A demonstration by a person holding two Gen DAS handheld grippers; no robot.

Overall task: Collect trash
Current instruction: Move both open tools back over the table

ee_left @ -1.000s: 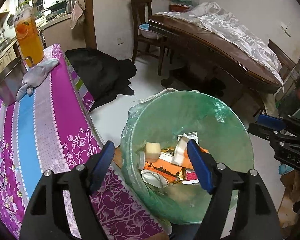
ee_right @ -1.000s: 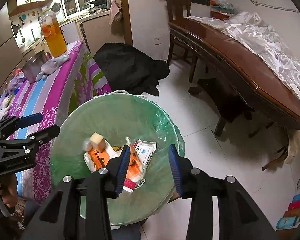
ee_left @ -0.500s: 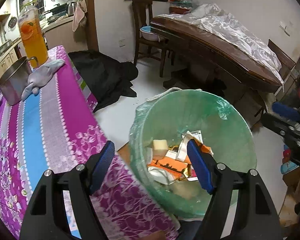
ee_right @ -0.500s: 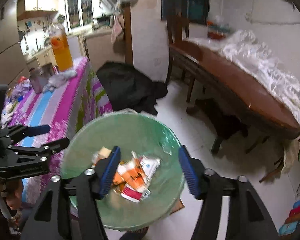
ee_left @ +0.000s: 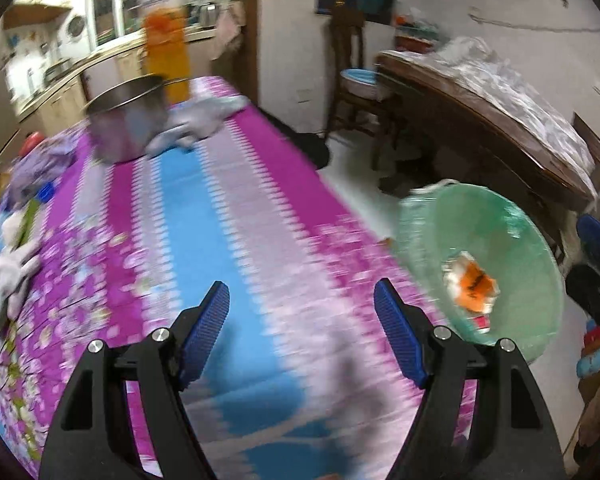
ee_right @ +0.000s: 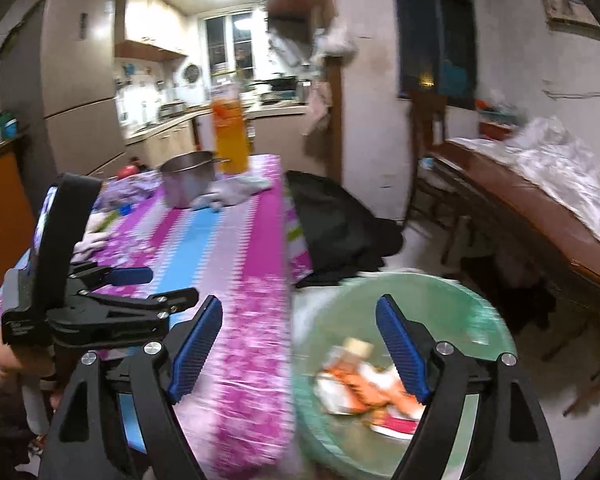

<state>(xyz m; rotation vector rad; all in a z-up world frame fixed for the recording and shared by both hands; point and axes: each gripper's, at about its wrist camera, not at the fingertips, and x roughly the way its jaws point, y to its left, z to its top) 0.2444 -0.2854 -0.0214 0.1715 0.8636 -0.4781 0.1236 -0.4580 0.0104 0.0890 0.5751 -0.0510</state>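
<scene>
- The left gripper (ee_left: 302, 322) is spread wide with nothing between its fingers, over the striped tablecloth (ee_left: 188, 208).
- The green-lined bin (ee_left: 512, 240) stands on the floor just off the table's right edge, right of that gripper, with orange and white wrappers (ee_left: 470, 284) inside.
- The right gripper (ee_right: 300, 344) is also released and empty; the bin (ee_right: 452, 304) lies below its right finger.
- Far along the table stand a steel pot (ee_left: 128, 120) and an orange jug (ee_left: 166, 52), both blurred.

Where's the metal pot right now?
The metal pot stands at the far end of the striped table, upper left in the left wrist view, just in front of the orange juice bottle and beside a grey cloth.
</scene>
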